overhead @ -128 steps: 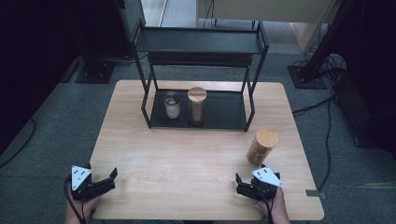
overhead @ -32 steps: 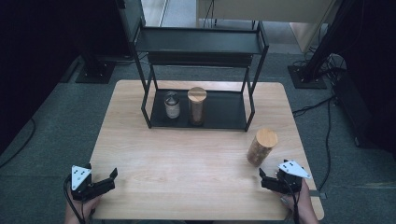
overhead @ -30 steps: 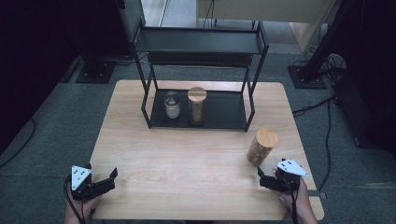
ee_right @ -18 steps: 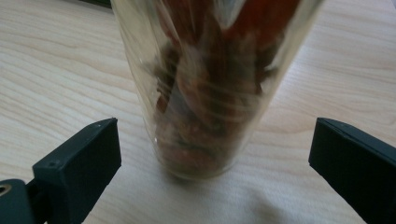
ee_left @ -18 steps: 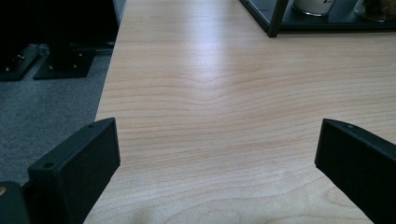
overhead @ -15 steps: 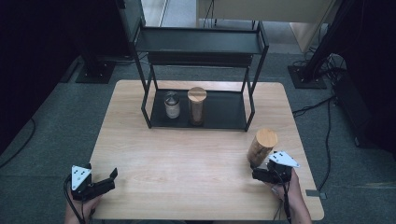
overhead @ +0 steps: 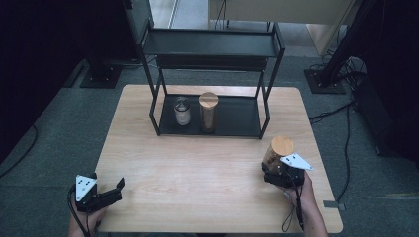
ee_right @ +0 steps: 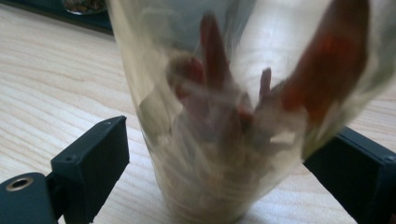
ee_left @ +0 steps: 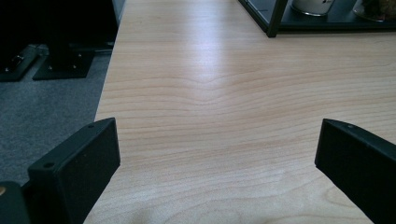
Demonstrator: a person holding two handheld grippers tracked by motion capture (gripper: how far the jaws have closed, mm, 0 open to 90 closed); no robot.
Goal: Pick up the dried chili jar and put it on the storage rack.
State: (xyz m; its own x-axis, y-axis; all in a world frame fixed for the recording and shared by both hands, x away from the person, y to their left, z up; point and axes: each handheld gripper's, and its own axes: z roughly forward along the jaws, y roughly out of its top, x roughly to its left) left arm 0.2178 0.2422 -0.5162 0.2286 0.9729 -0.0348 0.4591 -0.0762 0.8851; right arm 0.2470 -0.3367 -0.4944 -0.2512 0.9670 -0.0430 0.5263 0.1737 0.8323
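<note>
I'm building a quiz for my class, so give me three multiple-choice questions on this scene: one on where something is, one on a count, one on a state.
1. Where does the jar with the wooden lid nearest the right claw stand?
A. On the bare tabletop, right of the rack
B. On the rack's top shelf
C. On the floor

2. How many containers stand on the bottom tray of the black rack?
A. None
B. Two
C. Four

3. How is the left claw?
A. Shut on a jar
B. Open over bare table
C. Shut on a lid

Answers: 1 A, the high view shows it on the wooden table outside the rack's right legs. 2 B, a short jar and a tall jar with a wooden lid stand side by side. 3 B, the left claw's own view shows its jaws wide apart with wood grain between.
</note>
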